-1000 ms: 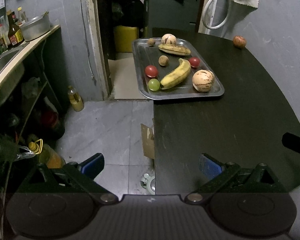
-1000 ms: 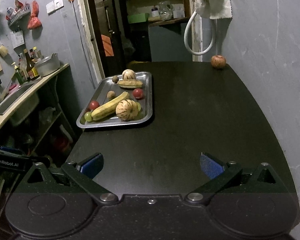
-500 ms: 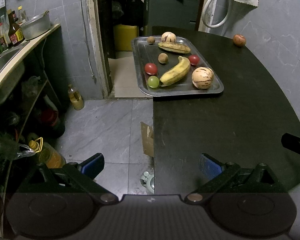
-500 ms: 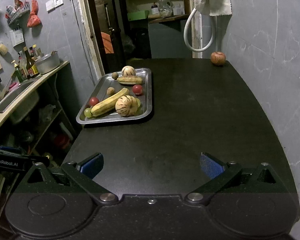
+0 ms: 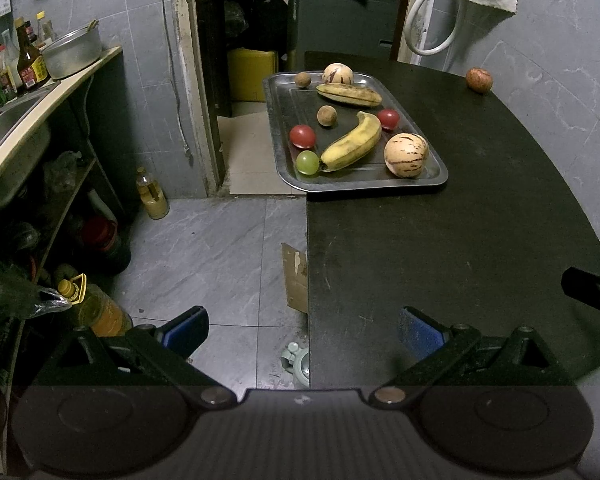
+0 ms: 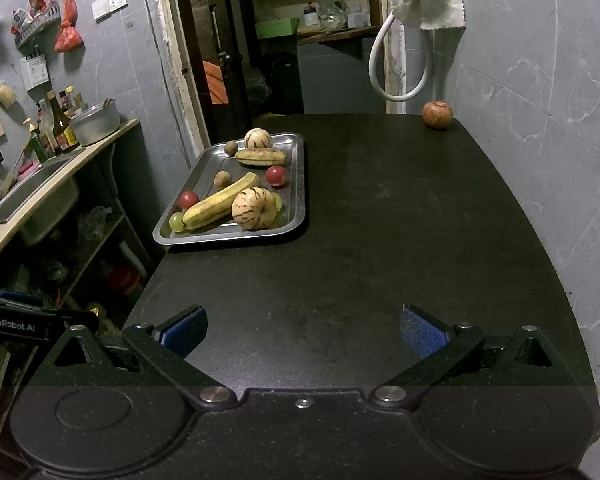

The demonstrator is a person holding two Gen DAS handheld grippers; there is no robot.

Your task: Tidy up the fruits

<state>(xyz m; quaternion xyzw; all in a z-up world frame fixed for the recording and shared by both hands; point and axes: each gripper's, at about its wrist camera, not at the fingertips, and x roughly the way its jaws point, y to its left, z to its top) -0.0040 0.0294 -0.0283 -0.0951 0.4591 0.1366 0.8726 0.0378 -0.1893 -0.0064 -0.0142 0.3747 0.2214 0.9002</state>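
left tool (image 5: 302, 330): black body, blue pads | right tool (image 6: 302, 330): same, silver pivot screws

A dark, matte black worktop (image 6: 380, 240) runs away from the cameras, its right edge against a grey tiled wall. Two things lie directly on it. A rectangular metal tray (image 6: 296, 184) sits at about ten o'clock in the right wrist view, along the left edge, its near left corner overhanging the edge a little. A reddish apple (image 6: 437, 114) rests alone at about one o'clock, at the far right corner near the wall, well apart from the tray.
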